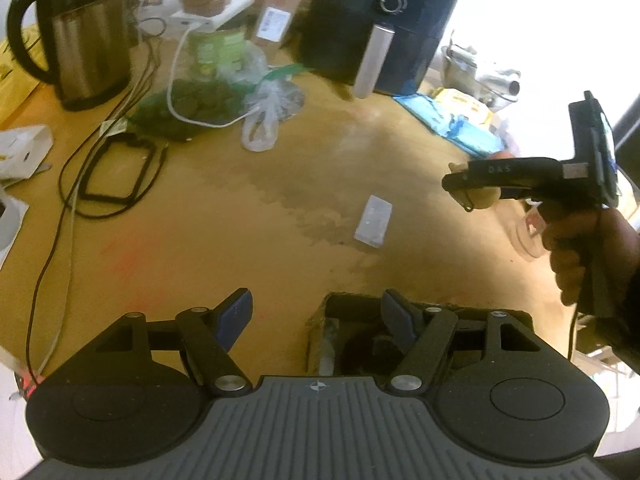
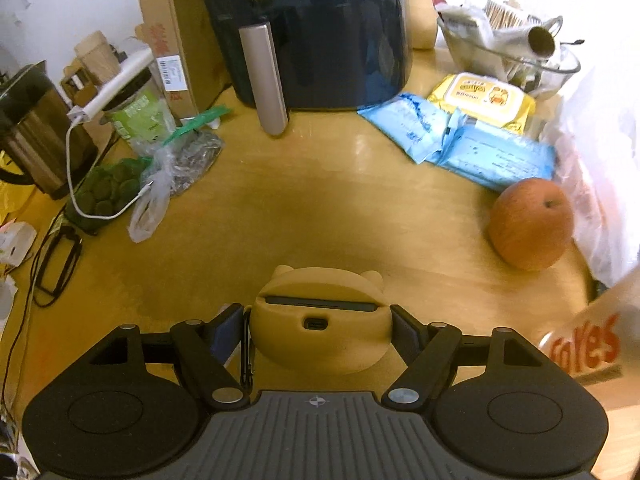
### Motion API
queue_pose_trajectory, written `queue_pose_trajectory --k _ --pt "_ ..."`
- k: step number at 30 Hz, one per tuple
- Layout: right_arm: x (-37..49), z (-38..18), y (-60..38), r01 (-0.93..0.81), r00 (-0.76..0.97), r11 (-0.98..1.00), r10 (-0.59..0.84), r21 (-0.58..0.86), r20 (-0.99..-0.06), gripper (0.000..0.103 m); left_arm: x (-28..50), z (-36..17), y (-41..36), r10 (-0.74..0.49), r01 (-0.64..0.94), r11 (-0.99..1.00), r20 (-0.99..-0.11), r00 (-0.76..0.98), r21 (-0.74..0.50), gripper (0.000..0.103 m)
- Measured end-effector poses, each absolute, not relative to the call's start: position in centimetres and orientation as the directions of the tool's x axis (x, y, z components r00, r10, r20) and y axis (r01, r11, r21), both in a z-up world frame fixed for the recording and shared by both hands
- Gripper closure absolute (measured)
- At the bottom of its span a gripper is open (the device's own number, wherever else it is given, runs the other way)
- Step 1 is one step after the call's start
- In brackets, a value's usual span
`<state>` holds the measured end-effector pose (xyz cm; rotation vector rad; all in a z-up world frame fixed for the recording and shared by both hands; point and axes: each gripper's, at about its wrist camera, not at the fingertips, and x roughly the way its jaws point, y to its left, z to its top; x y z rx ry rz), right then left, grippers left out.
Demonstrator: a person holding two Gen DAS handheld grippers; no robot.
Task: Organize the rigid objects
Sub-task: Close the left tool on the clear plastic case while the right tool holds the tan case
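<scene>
1. While the right gripper (image 2: 318,320) hangs above the wooden table (image 2: 320,200), a tan earbud case (image 2: 320,328) with little ears sits clamped between its pads, one pad against each side.
2. The case's long side runs straight across from pad to pad, its charging port faces the camera, and a thin black clip loop hangs at its left side.
3. From the left wrist view the same case (image 1: 486,196) shows as a tan lump at the tip of the right gripper (image 1: 466,188), clear of the table, with the person's hand (image 1: 580,256) on the handle.
4. The left gripper (image 1: 316,316) has its jaws apart with nothing between them; a dark box-like opening lies just under its right finger.
5. Taking the black air fryer (image 2: 312,32) as the landmark: the held case is well in front of it, the apple (image 2: 530,224) sits in front and to its right, and the blue packets (image 2: 460,140) lie just beside its right front.
6. A small white packet (image 1: 374,222) lies on the bare table in front of the fryer, between the two grippers.
7. My guess is that the case still needs a resting spot; the right hand already has it, so the left is the free one for the white packet.
</scene>
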<state>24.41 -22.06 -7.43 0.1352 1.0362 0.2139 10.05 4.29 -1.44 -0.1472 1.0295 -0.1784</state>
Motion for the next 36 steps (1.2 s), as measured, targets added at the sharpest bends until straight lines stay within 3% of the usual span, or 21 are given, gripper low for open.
queue_pose_trajectory --k 23,36 --pt "16.0 -4.2 -26.4 -0.067 0.562 0.966 0.242 0.248 -0.791 0.025 14.6 -2.8 -0.3 -0.260 0.267 0.952 -0.849 0.461 -0.147 0.032" --pt "12.7 -3.1 -26.9 -0.020 0.588 0.958 0.241 0.284 -0.772 0.025 17.6 -5.1 -2.6 -0.223 0.320 0.944 -0.868 0.443 -0.079 0.032"
